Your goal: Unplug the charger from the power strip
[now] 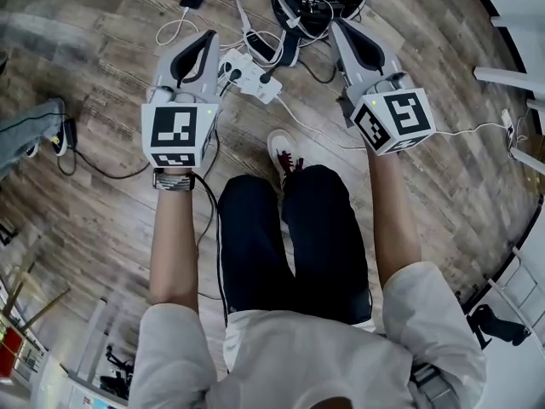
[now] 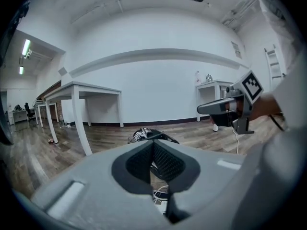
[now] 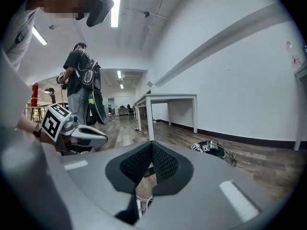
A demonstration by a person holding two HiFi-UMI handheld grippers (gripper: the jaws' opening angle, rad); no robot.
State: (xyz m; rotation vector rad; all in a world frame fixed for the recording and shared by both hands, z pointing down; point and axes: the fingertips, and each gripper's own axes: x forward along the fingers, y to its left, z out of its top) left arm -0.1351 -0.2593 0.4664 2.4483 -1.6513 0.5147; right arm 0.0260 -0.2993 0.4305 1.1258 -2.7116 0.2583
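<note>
We hold both claws above wood floor (image 1: 94,83). Left claw (image 1: 207,39) fully closed, empty. Right claw (image 1: 341,28) closed too, nothing in it. White power strip (image 1: 252,77) lies on floor between them, black plugs (image 1: 266,78) in it; we cannot single out charger.

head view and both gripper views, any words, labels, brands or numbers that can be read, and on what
None can be read.
Left marker cube, right marker cube: black-and-white square patterns only, no letters.
Power strip: no print legible.
Small panel on the wall: too small to read.
</note>
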